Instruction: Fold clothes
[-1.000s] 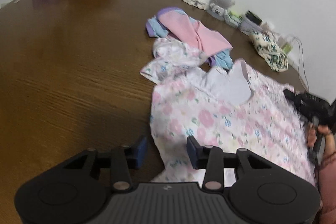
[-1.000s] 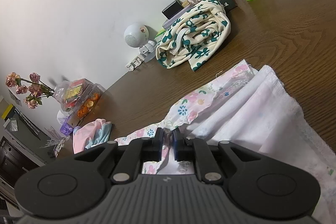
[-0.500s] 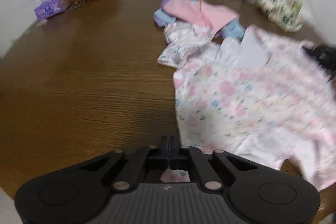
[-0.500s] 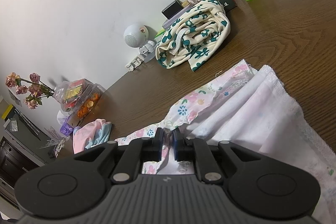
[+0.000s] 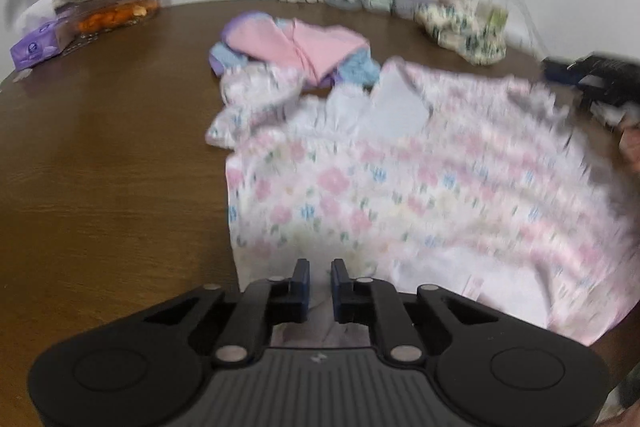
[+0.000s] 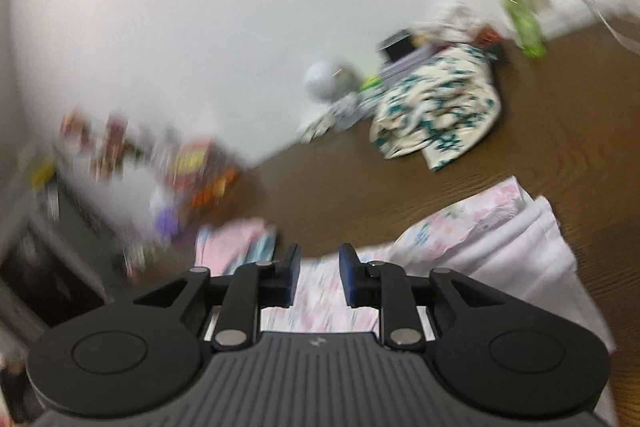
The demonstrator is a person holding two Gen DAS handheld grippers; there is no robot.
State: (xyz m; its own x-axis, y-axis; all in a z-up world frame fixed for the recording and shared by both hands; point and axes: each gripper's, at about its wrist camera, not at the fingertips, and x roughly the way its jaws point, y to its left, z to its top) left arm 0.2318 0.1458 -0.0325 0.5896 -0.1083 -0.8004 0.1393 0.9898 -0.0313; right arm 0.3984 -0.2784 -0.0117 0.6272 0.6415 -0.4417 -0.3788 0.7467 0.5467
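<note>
Table [image 5: 100, 187]: we see brown wood under everything.
Floral garment [image 5: 400, 195]: spread flat on the table's right half.
Left gripper [image 5: 320, 285]: narrow gap, just reopened; cloth edge beneath, grip unclear to us.
Right gripper [image 6: 319, 277]: just opened, pads clear of the cloth below.

A white garment [image 5: 400, 195] printed with pink and blue flowers lies on the dark brown wood-grain desk [image 5: 100, 167], beyond it a plain pink piece [image 5: 300, 45] over light blue and purple cloth, a cream cloth [image 6: 436, 111] with teal flowers, and a lime-green bottle [image 6: 524, 25].
</note>
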